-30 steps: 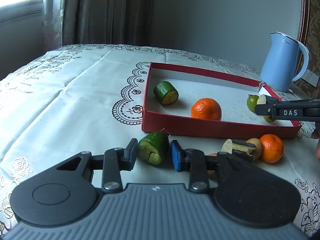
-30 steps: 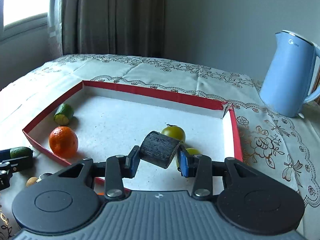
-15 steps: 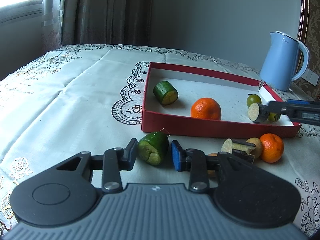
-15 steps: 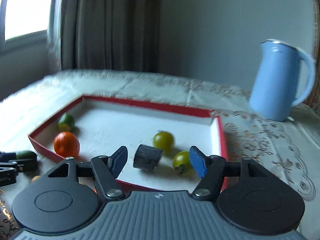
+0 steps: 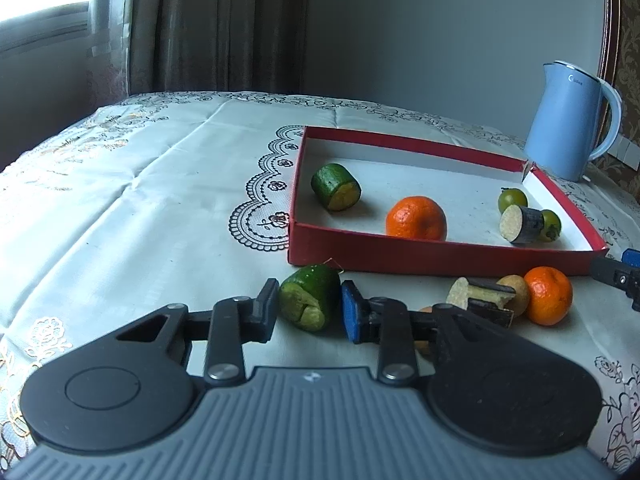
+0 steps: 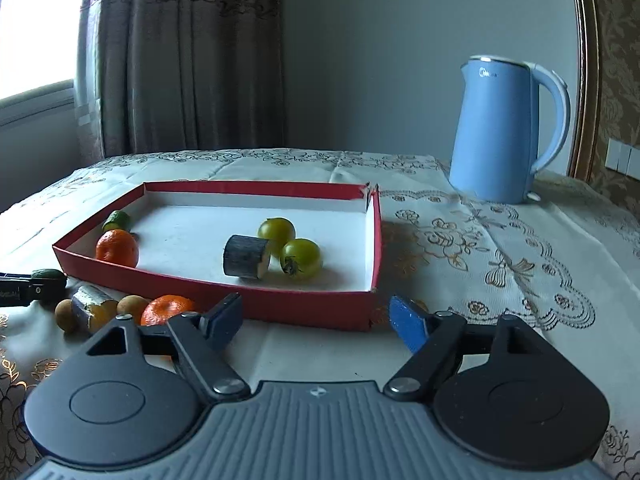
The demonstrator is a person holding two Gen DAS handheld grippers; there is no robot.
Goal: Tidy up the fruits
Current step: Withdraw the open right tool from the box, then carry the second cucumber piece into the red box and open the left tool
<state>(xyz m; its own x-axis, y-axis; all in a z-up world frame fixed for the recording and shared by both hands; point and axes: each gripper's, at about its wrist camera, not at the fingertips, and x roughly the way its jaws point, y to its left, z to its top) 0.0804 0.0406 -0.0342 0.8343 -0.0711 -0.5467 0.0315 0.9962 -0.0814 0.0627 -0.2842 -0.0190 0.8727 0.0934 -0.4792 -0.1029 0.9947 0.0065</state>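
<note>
Cucumber piece framed, dark chunk lying in tray

The left gripper [image 5: 309,309] is bracketing a cucumber piece [image 5: 310,297] (grip uncertain); the right gripper [image 6: 316,319] is hanging wide apart, empty, before the red tray [image 6: 304,305].

My left gripper [image 5: 308,312]: black linkage arms, one finger black, the other faced with a blue pad [image 5: 350,314].
My right gripper [image 6: 316,320]: same black build, blue pads on both fingers [image 6: 408,326], the left one darker in shadow.
Base plates: grey ribbed plastic with a small round emblem at the middle of the upper edge.
Side housings: two rounded black discs on each gripper, each with a raised circle.
Screws: silver round-head pivots at the arm joints.
Right gripper seen from the left camera: black bar with a blue tip [image 5: 632,257] and one small screw.
</note>
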